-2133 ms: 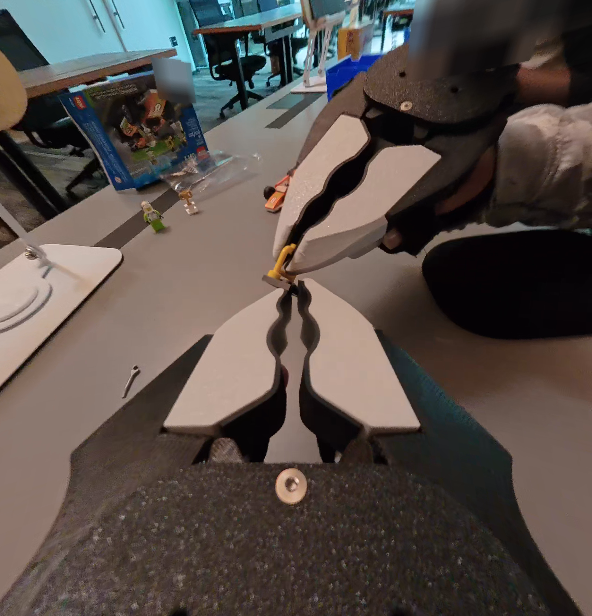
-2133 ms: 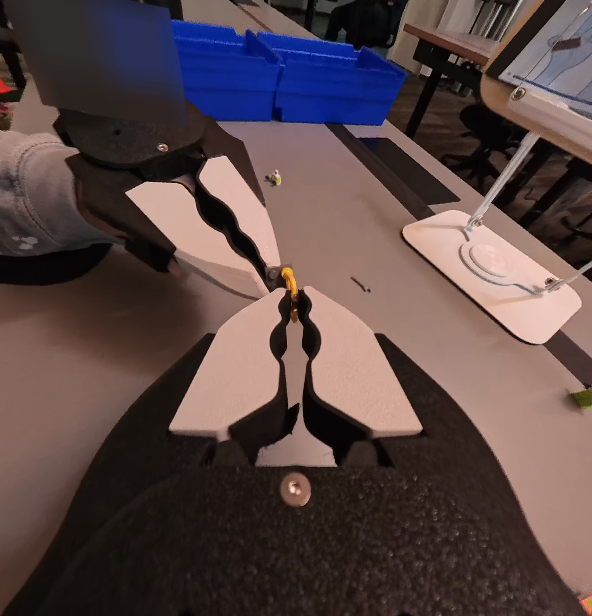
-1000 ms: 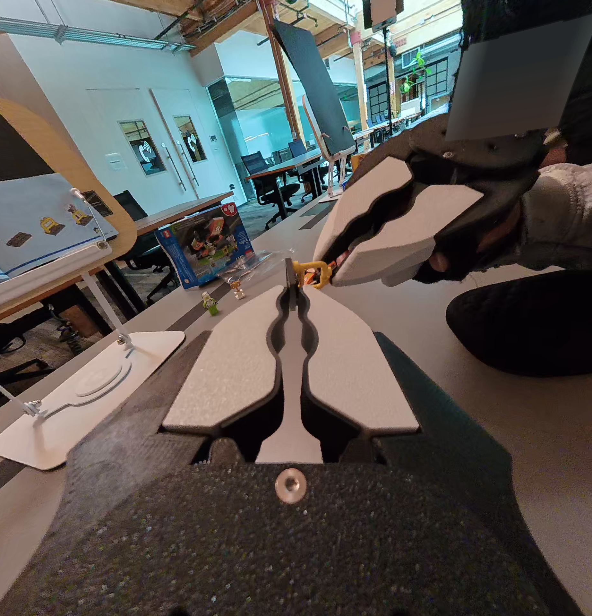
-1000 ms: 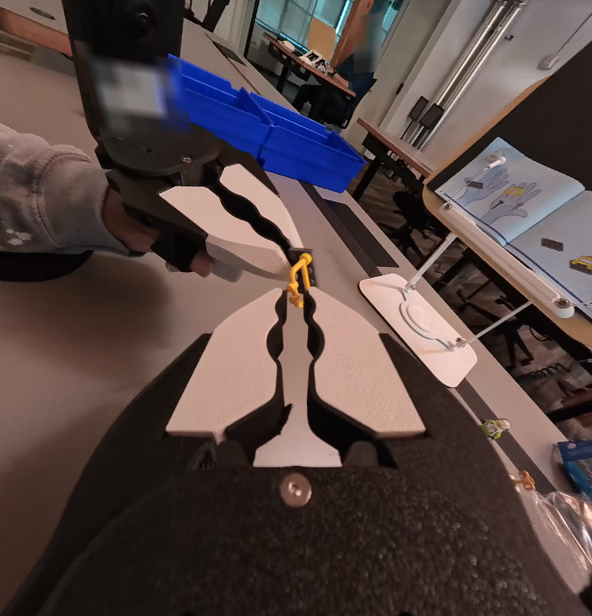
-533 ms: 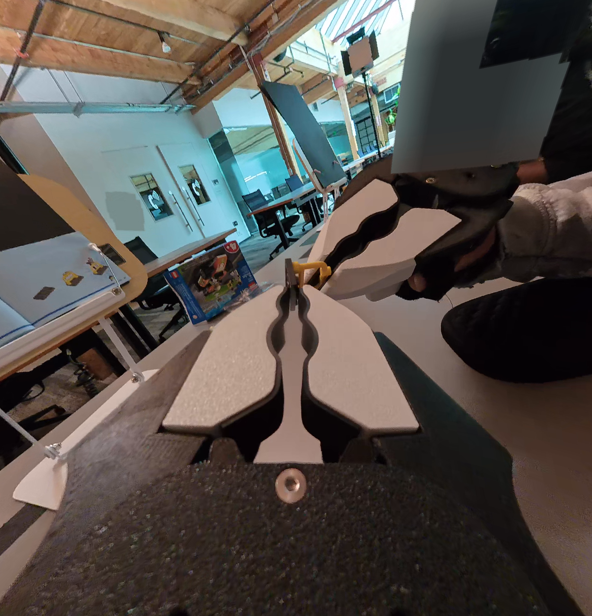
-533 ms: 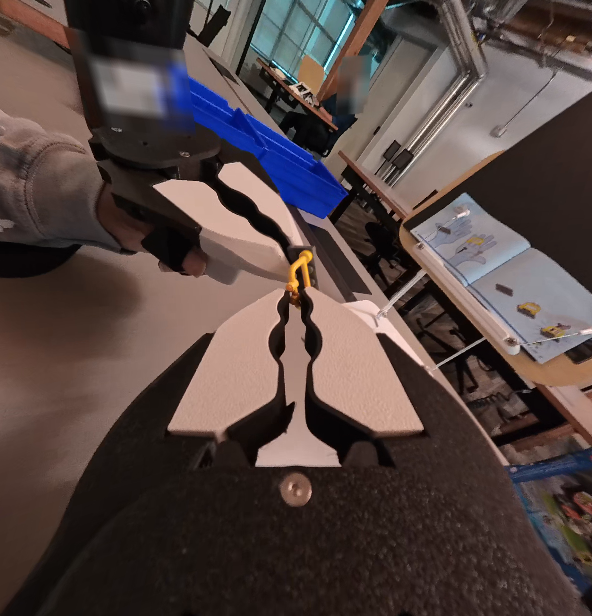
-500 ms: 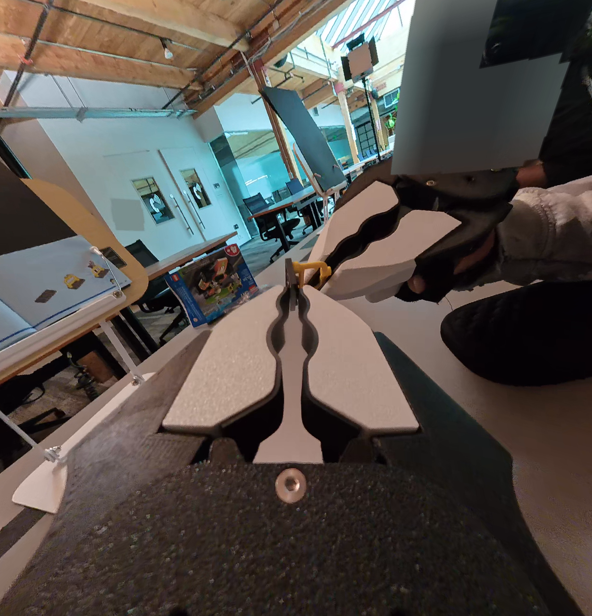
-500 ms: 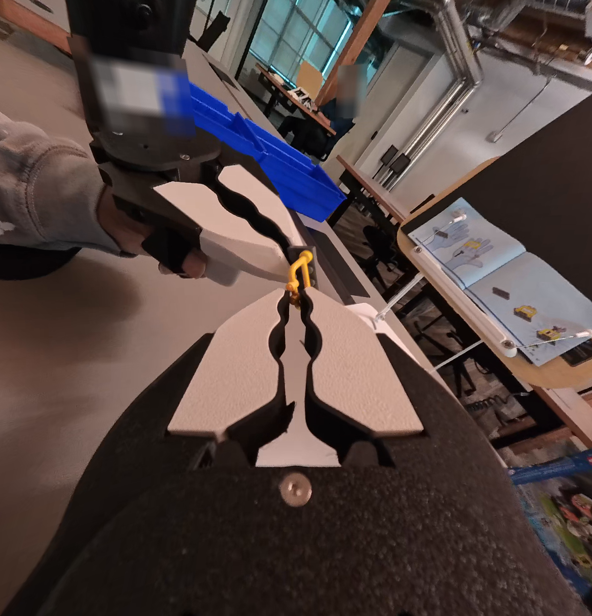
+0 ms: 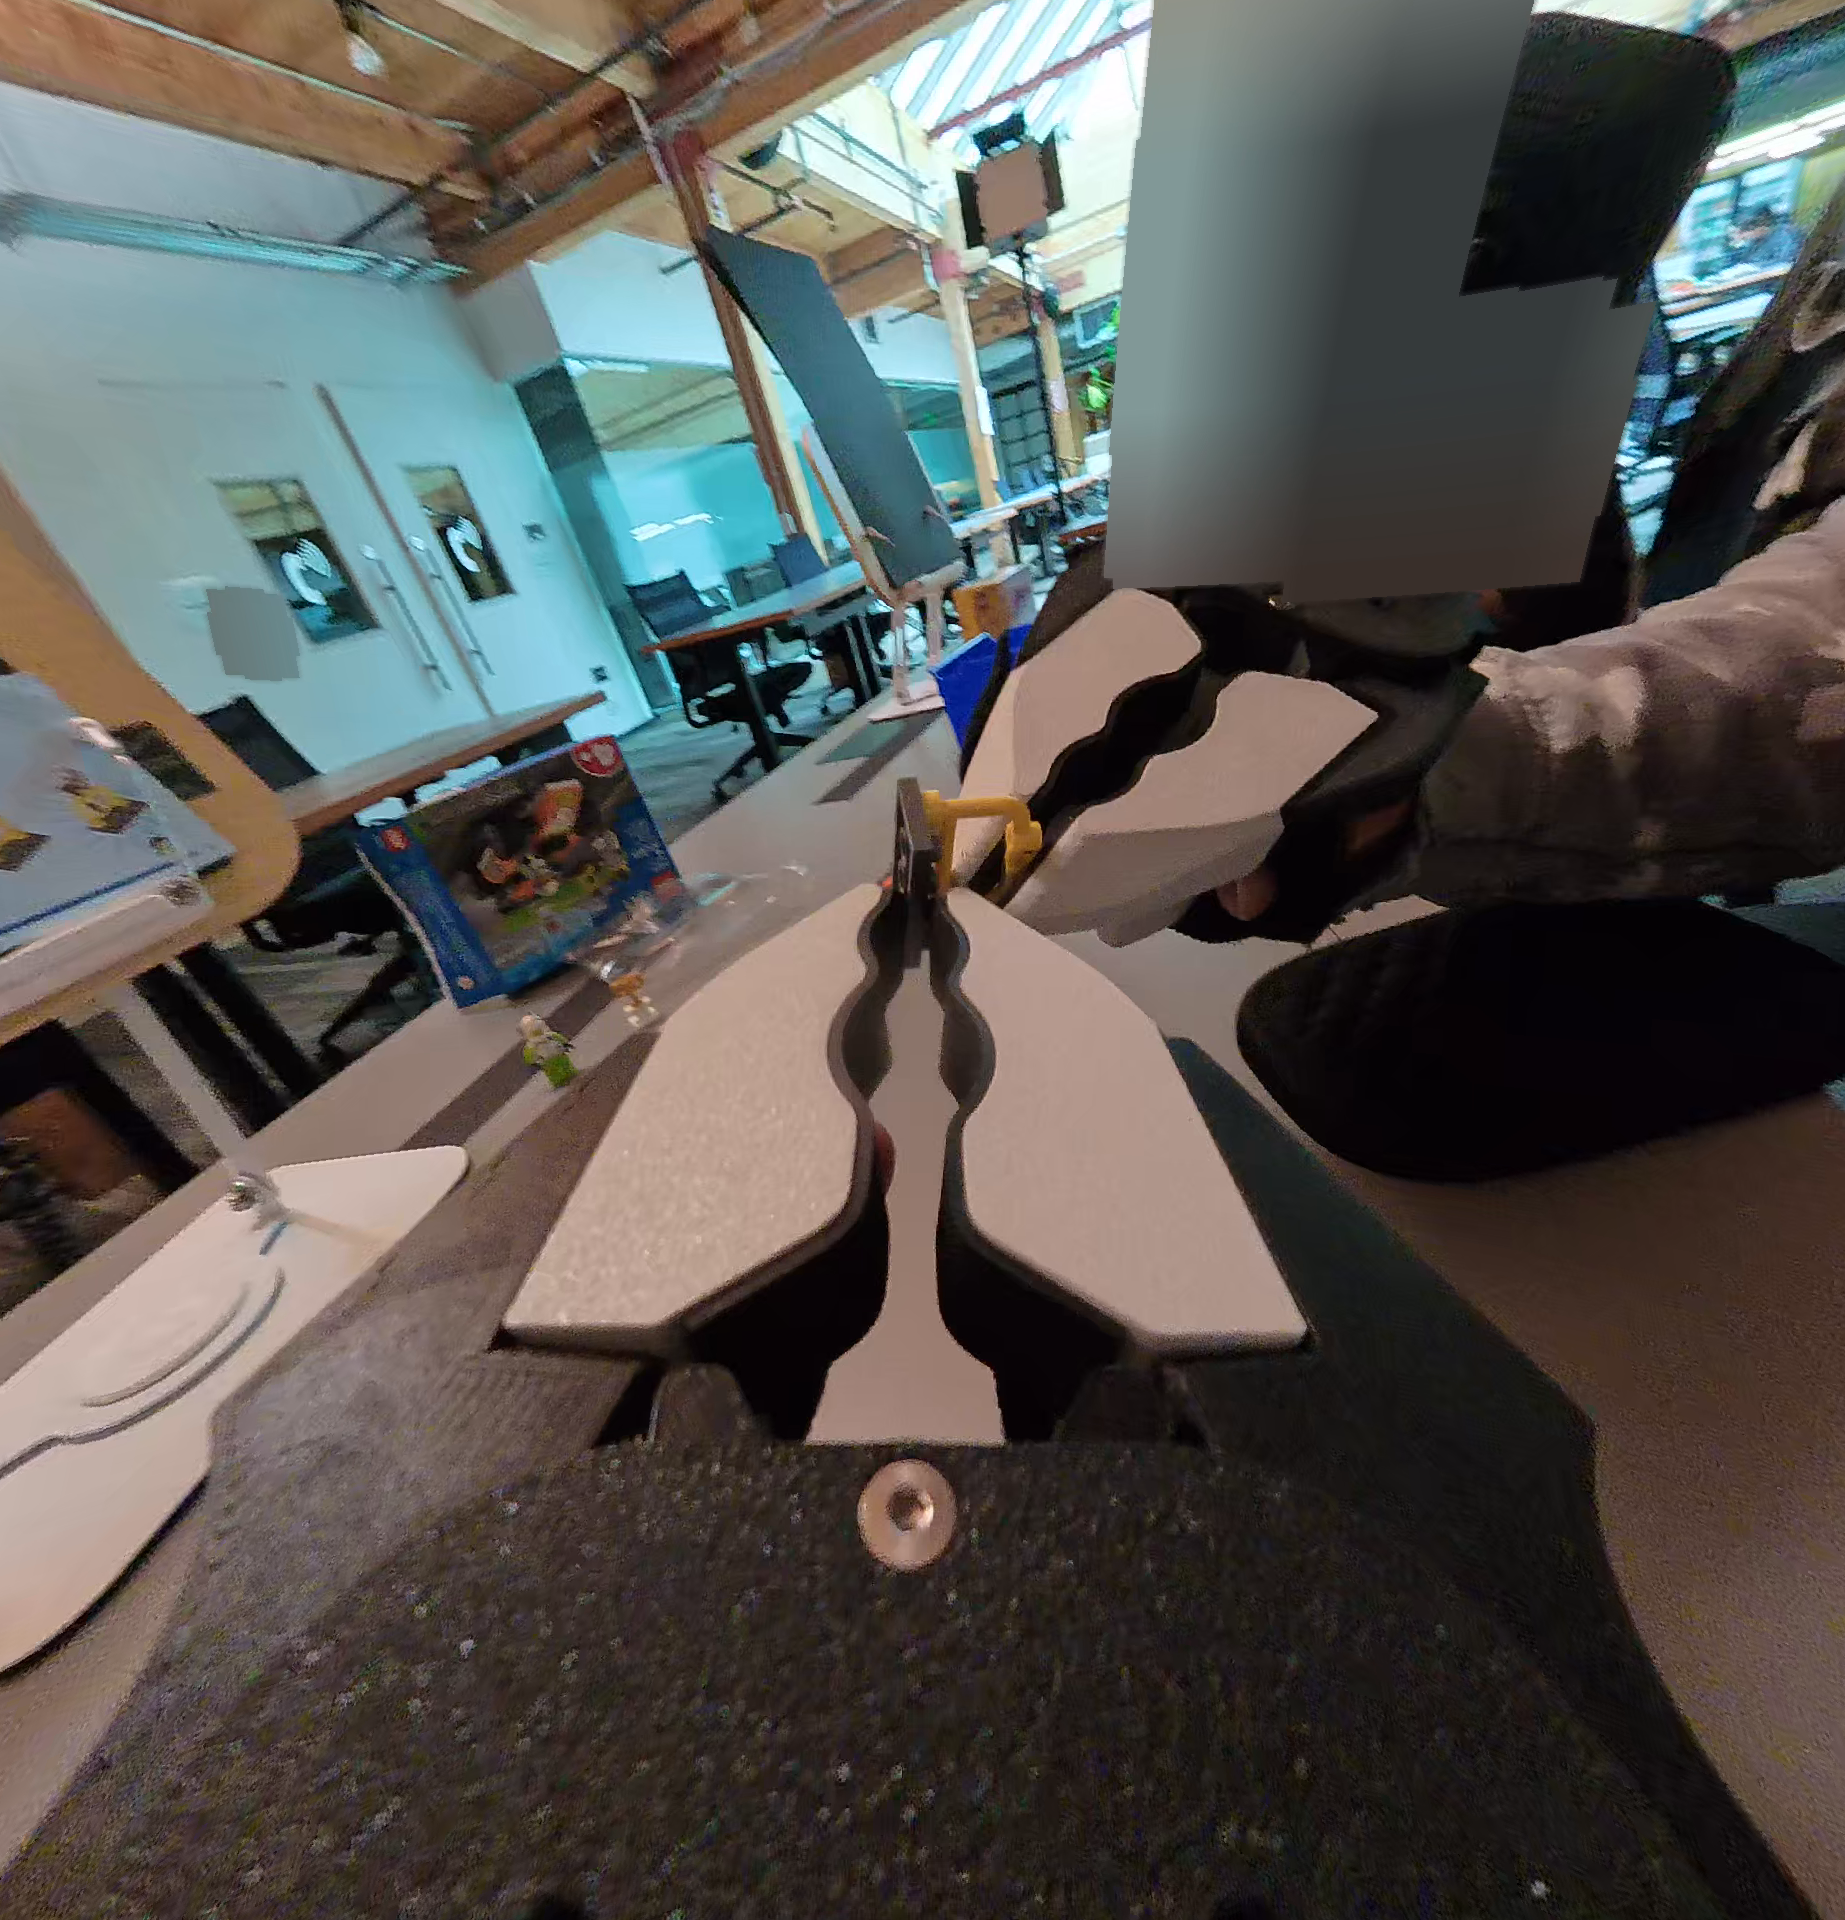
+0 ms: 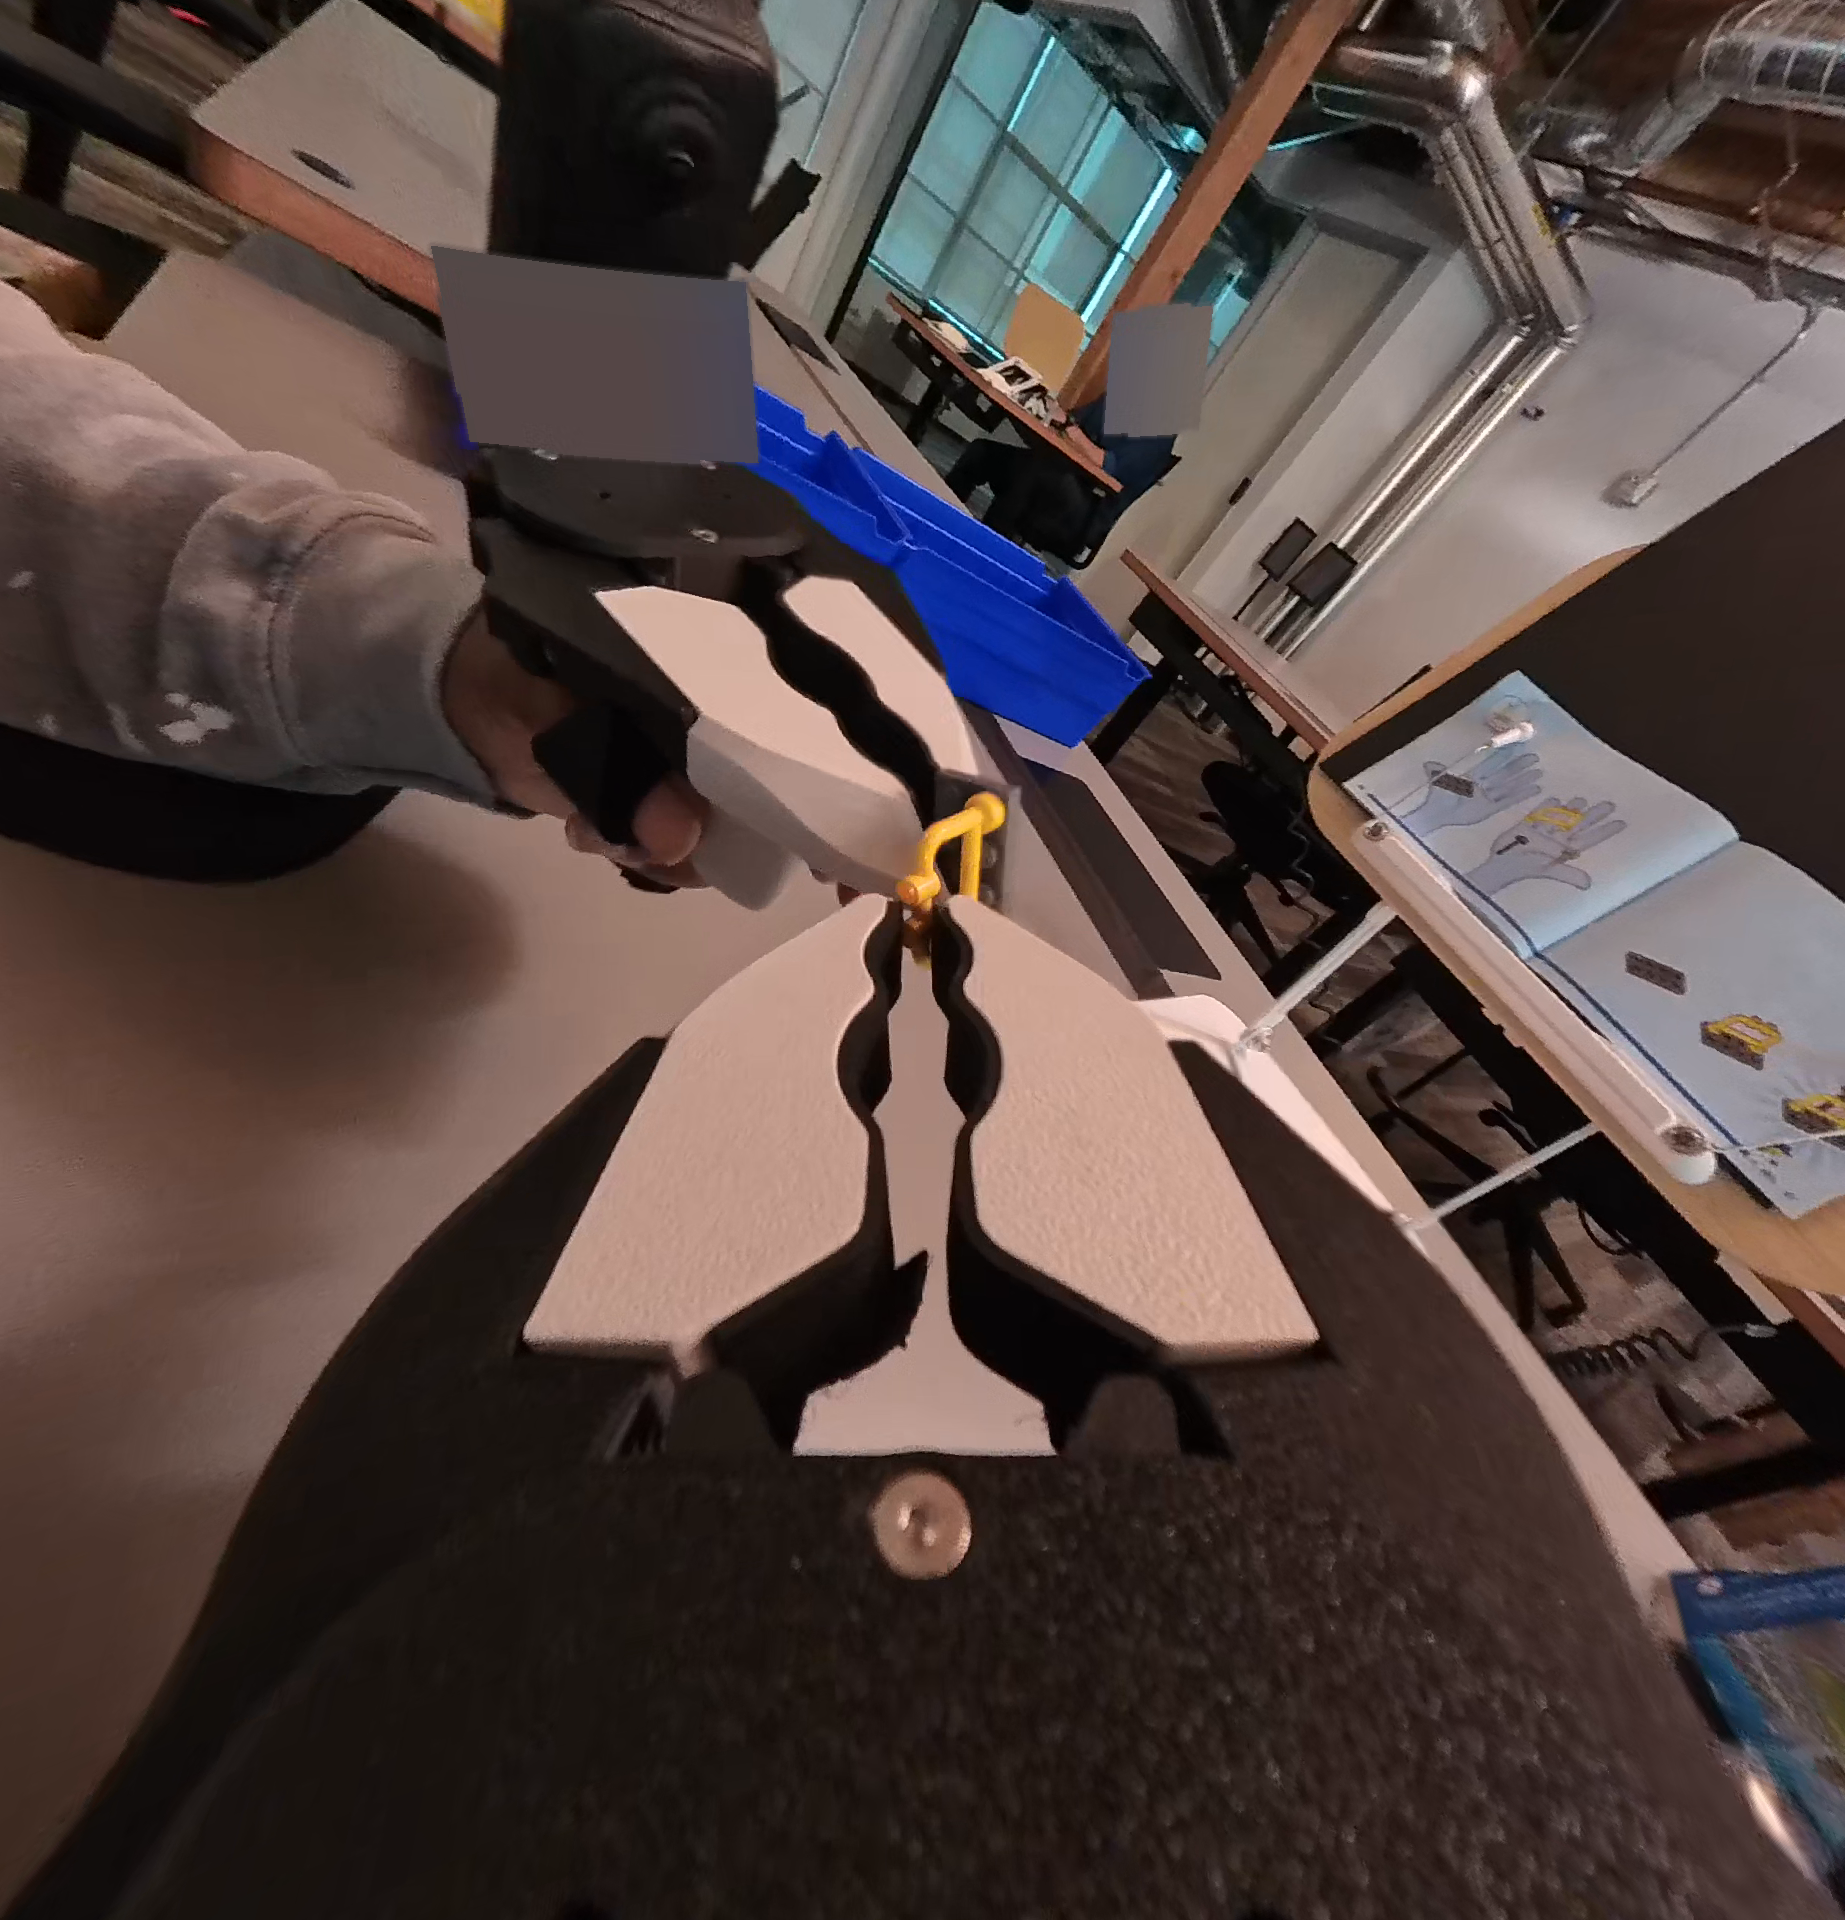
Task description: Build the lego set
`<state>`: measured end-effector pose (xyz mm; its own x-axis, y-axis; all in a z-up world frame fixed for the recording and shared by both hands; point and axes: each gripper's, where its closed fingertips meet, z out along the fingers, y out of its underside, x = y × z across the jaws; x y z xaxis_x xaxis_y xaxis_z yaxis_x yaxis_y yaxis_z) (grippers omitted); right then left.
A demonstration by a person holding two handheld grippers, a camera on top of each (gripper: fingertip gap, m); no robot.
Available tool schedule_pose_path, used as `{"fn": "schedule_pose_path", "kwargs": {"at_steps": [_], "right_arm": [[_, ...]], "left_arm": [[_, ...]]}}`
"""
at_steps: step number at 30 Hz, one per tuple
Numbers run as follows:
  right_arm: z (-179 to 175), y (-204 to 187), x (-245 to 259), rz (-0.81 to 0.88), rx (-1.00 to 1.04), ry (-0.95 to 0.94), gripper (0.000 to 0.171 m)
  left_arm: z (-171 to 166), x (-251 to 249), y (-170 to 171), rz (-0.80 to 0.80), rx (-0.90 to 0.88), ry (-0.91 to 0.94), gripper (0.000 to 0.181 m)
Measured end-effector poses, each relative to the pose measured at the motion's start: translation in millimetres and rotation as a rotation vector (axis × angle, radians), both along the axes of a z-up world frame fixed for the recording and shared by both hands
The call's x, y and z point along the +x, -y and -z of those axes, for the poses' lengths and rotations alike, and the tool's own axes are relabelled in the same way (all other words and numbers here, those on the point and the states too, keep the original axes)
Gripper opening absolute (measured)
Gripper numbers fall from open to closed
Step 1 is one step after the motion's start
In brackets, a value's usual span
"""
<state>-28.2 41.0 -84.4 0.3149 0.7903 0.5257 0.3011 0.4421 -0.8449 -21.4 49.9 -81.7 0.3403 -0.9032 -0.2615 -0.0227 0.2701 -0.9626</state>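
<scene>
My left gripper (image 9: 910,914) is shut on a small dark grey plate (image 9: 912,854), held upright on edge above the table. A yellow handle-shaped piece (image 9: 978,819) sticks out of the plate's right face. My right gripper (image 10: 916,920) is shut on the lower end of this yellow piece (image 10: 947,854). The two grippers meet tip to tip at an angle. The right gripper also shows in the left wrist view (image 9: 1105,810), and the left gripper shows in the right wrist view (image 10: 793,769). The plate (image 10: 991,862) sits just behind the yellow piece there.
A grey table (image 9: 1572,1299) lies below. A lego box (image 9: 523,862), a green minifigure (image 9: 549,1055), a small tan figure (image 9: 632,987) and a clear bag lie left. A white stand base (image 9: 170,1340) holds an open instruction booklet (image 10: 1624,935). Blue bins (image 10: 949,582) stand behind. My left and right fingertips are right by each other.
Both grippers stay shut on the joined plate and yellow piece. The pair rose and tilted up, then the left view dropped back toward the table; the right view keeps tilting up.
</scene>
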Motion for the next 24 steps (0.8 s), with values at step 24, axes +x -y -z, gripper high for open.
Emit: {"fn": "schedule_pose_path", "kwargs": {"at_steps": [24], "right_arm": [[16.0,17.7,-1.5,-0.098,-0.017,0.097,0.005]], "left_arm": [[15.9,-1.6,19.1,0.162,-0.048,-0.157,0.006]]}}
